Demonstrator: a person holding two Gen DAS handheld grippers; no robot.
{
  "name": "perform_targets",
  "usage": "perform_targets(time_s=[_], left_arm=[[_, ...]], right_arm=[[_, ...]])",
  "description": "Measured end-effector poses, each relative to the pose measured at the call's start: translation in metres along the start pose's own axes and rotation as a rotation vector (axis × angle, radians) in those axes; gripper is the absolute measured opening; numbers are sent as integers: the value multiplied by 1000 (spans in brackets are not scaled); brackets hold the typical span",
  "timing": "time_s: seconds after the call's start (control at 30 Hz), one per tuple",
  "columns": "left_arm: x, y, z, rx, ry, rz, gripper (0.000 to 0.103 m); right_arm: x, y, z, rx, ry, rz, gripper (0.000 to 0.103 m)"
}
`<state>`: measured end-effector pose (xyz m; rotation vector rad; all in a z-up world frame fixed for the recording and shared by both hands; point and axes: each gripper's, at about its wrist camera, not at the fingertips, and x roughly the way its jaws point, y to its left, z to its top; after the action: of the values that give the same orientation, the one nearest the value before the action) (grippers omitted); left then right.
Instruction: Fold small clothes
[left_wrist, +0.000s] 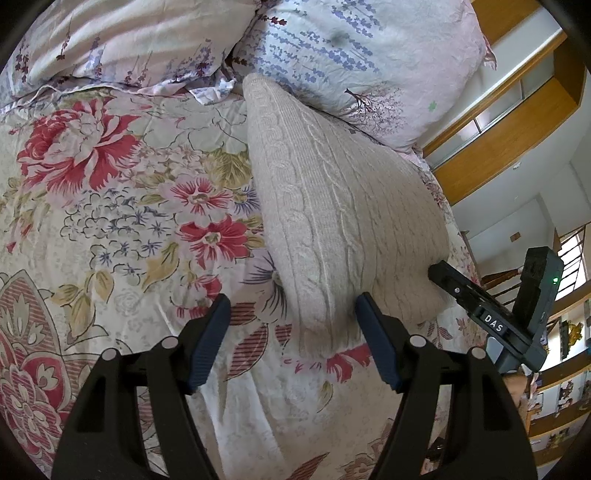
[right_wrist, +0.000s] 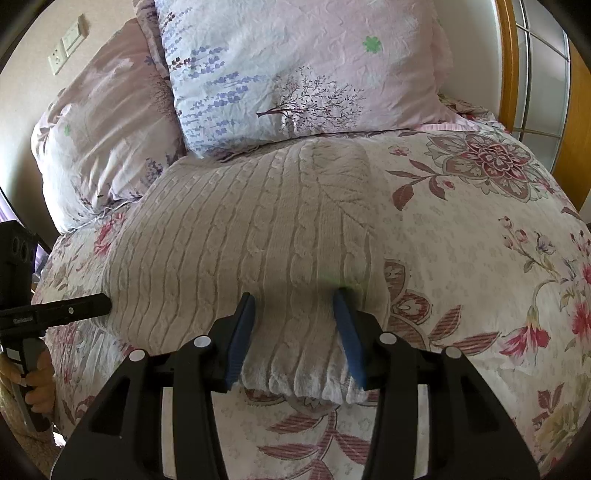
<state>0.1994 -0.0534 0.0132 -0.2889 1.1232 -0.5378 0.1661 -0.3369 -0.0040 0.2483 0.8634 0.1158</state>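
Note:
A cream cable-knit sweater (left_wrist: 325, 206) lies folded into a long block on the floral bedspread (left_wrist: 110, 221), running from the pillows toward me. My left gripper (left_wrist: 293, 306) is open, its blue pads either side of the sweater's near left corner. In the right wrist view the sweater (right_wrist: 240, 229) fills the middle. My right gripper (right_wrist: 295, 299) is open, its pads straddling the sweater's near right edge. Each gripper shows in the other's view: the right one at the sweater's edge (left_wrist: 491, 314), the left one at the left (right_wrist: 55, 310).
Two floral pillows (left_wrist: 351, 55) (right_wrist: 295, 66) lie at the head of the bed, touching the sweater's far end. A wooden headboard (right_wrist: 509, 62) stands at the right. Wall sockets (right_wrist: 66, 44) are at the upper left. The bedspread (right_wrist: 480, 258) extends right of the sweater.

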Motion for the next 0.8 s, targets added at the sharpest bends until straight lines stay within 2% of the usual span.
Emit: perform_targets(time_s=[0.1, 0.17, 0.23, 0.3, 0.5, 0.6, 0.8], left_arm=[[-2, 2, 6, -24, 10, -41, 70], [-7, 3, 14, -37, 4, -73, 70], [-9, 5, 23, -56, 2, -114, 70], [-9, 7, 34, -78, 6, -161, 70], [0, 10, 72, -134, 8, -172, 70], [4, 10, 85, -139, -3, -168, 70], [24, 19, 99, -193, 32, -192, 70]], right_arm=[[-4, -7, 9, 43, 33, 42, 48], [-14, -22, 17, 140, 36, 130, 48], [-23, -39, 24, 230, 11, 191, 62], [-27, -56, 33, 311, -1, 218, 82], [16, -97, 59, 519, 128, 324, 83], [34, -101, 64, 549, 169, 331, 83], [61, -97, 66, 546, 242, 349, 83]])
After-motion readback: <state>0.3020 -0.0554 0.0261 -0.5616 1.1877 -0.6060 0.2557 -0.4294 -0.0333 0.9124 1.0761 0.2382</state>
